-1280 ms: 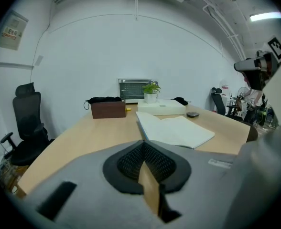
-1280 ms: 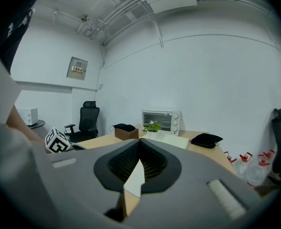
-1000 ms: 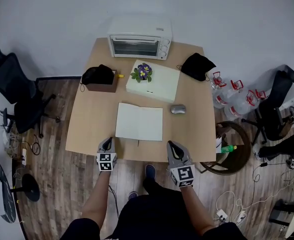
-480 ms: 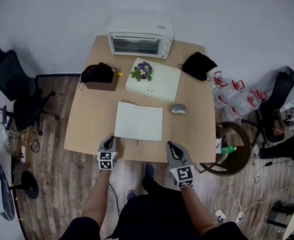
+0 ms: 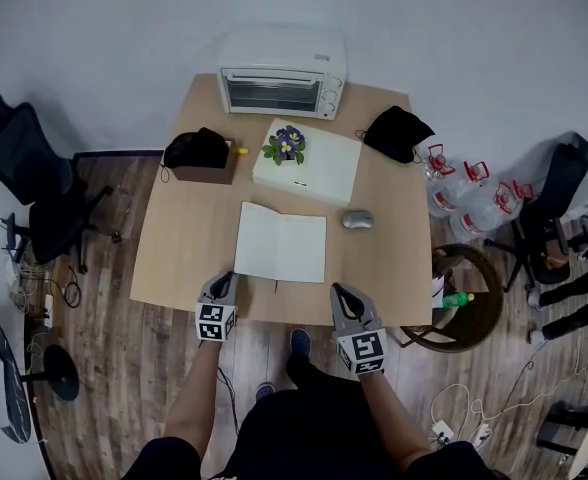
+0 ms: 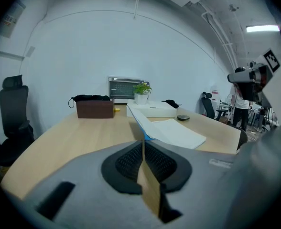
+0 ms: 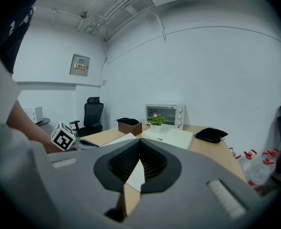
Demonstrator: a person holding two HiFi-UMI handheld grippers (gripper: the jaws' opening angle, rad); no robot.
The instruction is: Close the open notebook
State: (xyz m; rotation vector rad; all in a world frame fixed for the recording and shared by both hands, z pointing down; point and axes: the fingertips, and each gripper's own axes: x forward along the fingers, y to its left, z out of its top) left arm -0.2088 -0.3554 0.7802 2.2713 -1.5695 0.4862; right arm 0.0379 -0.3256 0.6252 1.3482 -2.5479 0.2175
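We hold left gripper (image 5: 224, 279) and right gripper (image 5: 337, 290), fingers together, empty; best to slip under the 9 o'clock edge of the notebook (image 5: 281, 242) and fold it over.

Head view looks down; gripper views (low, near) share the table (image 5: 179, 243).

**Open table ahead, mouse to the right**

I am seeing bare table (image 5: 179, 243) lying open ahead-left of my left gripper (image 5: 223, 279). Ahead of my right gripper (image 5: 336, 291), the mouse (image 5: 356, 219) is blocking the lane beside the notebook (image 5: 281, 242).
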